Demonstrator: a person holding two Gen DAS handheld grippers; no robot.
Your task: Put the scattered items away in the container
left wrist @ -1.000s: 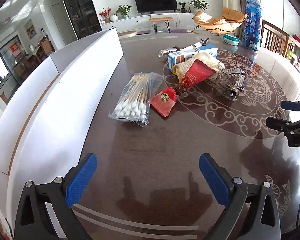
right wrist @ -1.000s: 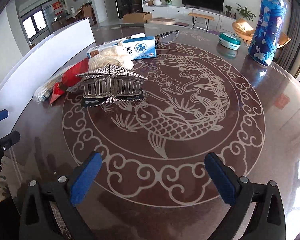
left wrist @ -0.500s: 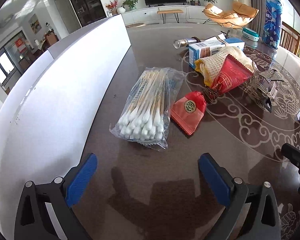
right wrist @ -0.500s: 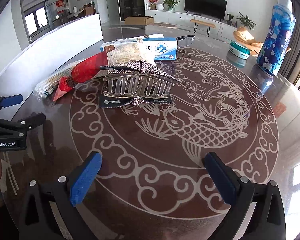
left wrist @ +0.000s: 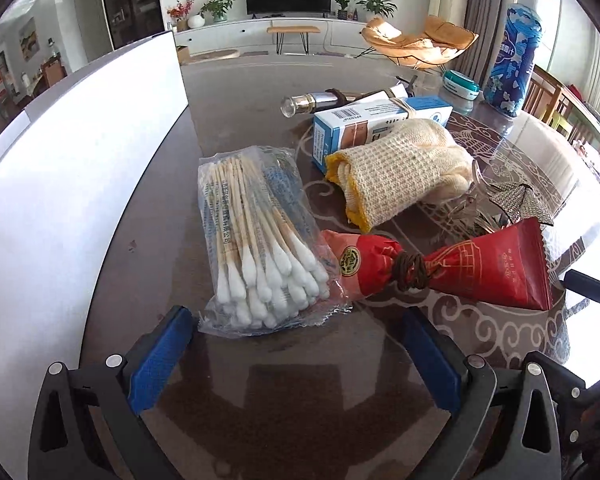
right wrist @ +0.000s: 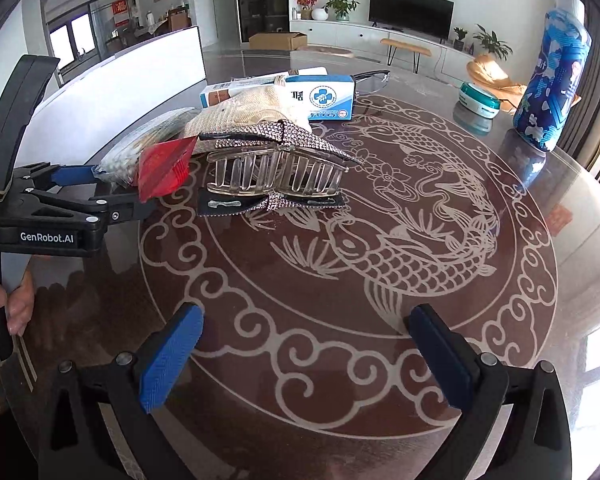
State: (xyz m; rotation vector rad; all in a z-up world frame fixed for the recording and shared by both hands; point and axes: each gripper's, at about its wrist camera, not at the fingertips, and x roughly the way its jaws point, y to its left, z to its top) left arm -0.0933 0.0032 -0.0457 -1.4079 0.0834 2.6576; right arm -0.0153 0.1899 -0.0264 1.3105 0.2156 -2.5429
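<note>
Nothing binned yet, by look of it: swab bag point(left wrist: 260, 240), red pouch point(left wrist: 440, 268), mitt point(left wrist: 400, 172), box point(left wrist: 376, 120), hair claw point(right wrist: 276, 168) all on table. Your left gripper point(left wrist: 300, 356) spread just short of swabs; right gripper point(right wrist: 304, 356) spread, empty. White container point(left wrist: 80, 184) left.

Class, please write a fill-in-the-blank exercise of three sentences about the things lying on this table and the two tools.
1. The clear bag of cotton swabs lies between the red foil pouch and the tall ____ container wall.
2. The left tool is ____, gripping nothing.
3. The rhinestone hair claw clip lies ahead of the ____ tool.

Missing words: white; open; right
</note>
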